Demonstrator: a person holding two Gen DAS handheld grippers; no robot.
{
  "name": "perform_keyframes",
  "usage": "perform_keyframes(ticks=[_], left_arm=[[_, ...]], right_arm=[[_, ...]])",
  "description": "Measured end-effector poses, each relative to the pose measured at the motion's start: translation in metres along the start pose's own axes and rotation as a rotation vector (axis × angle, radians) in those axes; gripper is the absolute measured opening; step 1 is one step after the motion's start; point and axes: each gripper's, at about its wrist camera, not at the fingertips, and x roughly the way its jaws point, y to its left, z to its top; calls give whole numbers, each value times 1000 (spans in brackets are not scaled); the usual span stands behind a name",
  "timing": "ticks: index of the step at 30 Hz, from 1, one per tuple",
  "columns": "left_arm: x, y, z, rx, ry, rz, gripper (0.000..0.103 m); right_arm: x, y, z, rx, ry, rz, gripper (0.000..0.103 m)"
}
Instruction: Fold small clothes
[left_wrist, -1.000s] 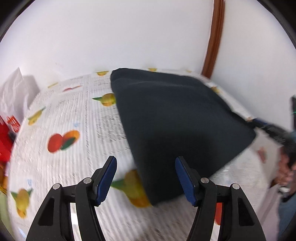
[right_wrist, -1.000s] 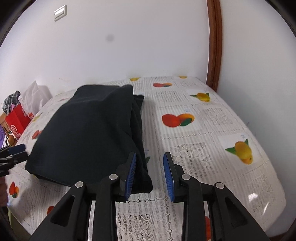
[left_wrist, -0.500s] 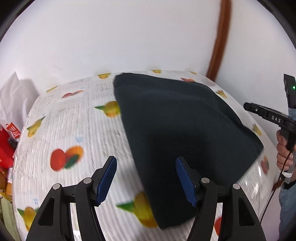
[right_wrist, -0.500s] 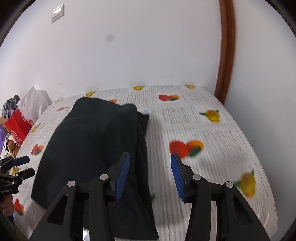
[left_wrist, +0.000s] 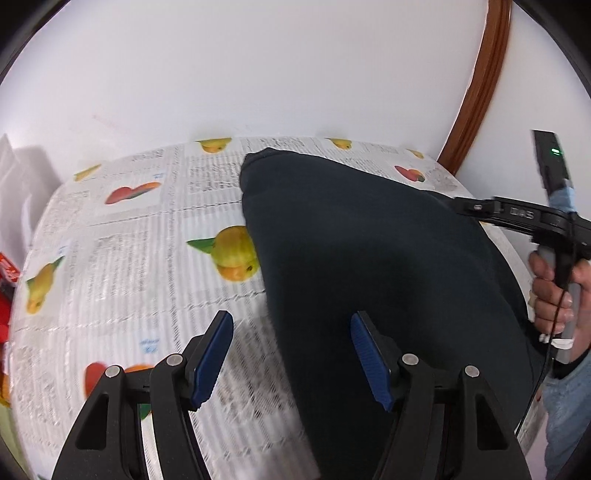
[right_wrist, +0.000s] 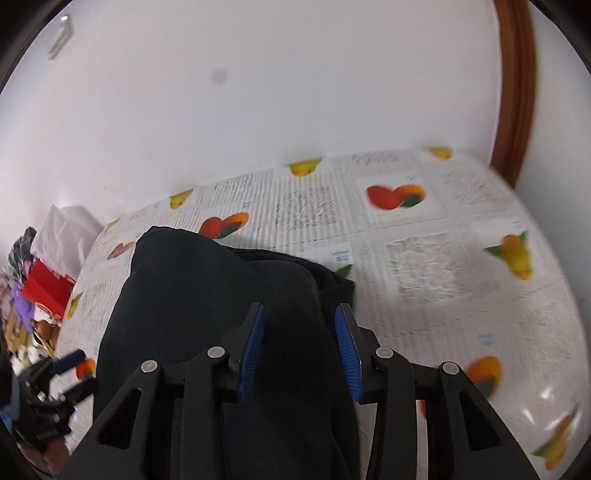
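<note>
fruit-print tablecloth (left_wrist: 122, 258) | dark garment (left_wrist: 369, 258) folded | right gripper (right_wrist: 299, 343) closing, over garment

Fruit-print tablecloth (right_wrist: 424, 266) is covering the table. Red box (right_wrist: 46, 286) and white bag (right_wrist: 66, 229) are sitting beside it; brown door frame (left_wrist: 480, 85) is standing behind.

free: tablecloth (right_wrist: 461, 266) right of garment (right_wrist: 221, 314) | blocked: clutter (right_wrist: 44, 284) left, wall (right_wrist: 295, 92) behind

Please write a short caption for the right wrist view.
Right gripper, jaws closing, above a folded dark garment on a fruit-print tablecloth.
</note>
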Motion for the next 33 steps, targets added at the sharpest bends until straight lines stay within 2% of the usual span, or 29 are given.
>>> perform_keyframes(ticks=[2, 5, 6, 8, 9, 13, 18, 20, 26, 28, 33], left_arm=[[6, -3, 3, 17, 6, -3, 64], [14, -4, 5, 26, 18, 5, 66], [15, -4, 5, 29, 21, 4, 66], [16, -2, 4, 27, 21, -13, 66], [17, 0, 4, 22, 23, -25, 66], [18, 2, 4, 6, 29, -41, 66], [9, 0, -1, 5, 27, -33, 66], [4, -1, -5, 6, 24, -33, 64], [-18, -6, -27, 4, 16, -42, 64], [-25, -8, -36, 7, 14, -40, 64], [-36, -12, -54, -13, 20, -57, 64]], right_arm=[[17, -1, 7, 14, 29, -10, 38], [34, -1, 18, 32, 53, 21, 10], [27, -2, 23, 19, 2, 53, 8], [13, -7, 25, 11, -103, 99, 8], [13, -9, 26, 8, -110, 103, 8], [39, -15, 29, 4, 17, 51, 13], [-11, -22, 15, -21, -67, -18, 21], [-36, -27, -1, -41, -86, -46, 21], [-88, -40, -68, -70, -75, -18, 24], [-100, -43, -92, -77, -72, 6, 24], [-104, -40, -126, -76, -59, 102, 24]])
